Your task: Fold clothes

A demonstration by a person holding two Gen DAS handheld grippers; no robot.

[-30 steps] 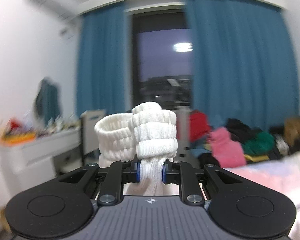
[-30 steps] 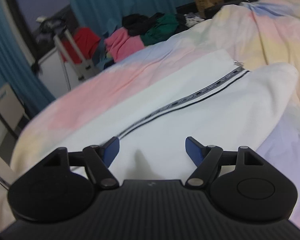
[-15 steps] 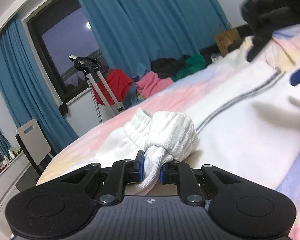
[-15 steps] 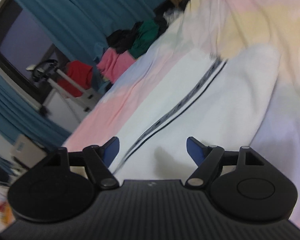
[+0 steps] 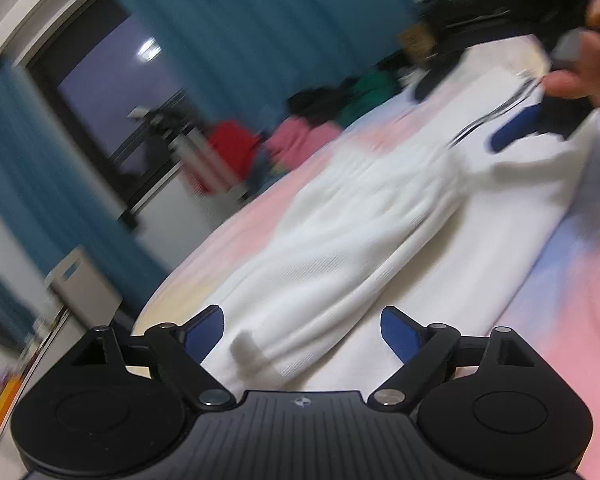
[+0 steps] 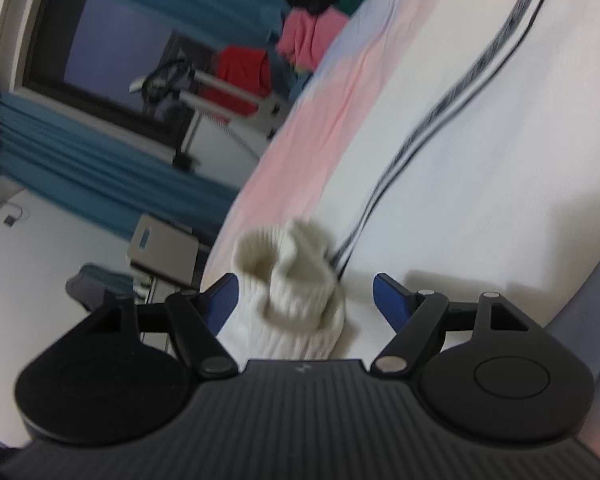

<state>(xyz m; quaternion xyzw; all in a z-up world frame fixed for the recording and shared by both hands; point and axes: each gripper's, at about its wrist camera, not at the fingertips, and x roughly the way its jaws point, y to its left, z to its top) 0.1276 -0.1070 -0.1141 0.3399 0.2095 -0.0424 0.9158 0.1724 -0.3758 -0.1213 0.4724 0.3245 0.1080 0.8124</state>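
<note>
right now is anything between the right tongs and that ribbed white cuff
Nothing visible. The ribbed cuff stands in the gap of the open right tongs, resting on the white garment spread on the bed. The left tongs are open too, holding nothing.

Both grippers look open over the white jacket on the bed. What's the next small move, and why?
Probably close the right gripper on the ribbed cuff bunched between its open fingers. The cuff sits at the end of the sleeve lying across the white jacket, and the left gripper is open too, gripping nothing. Gripping the cuff would let you flatten the sleeve.
</note>
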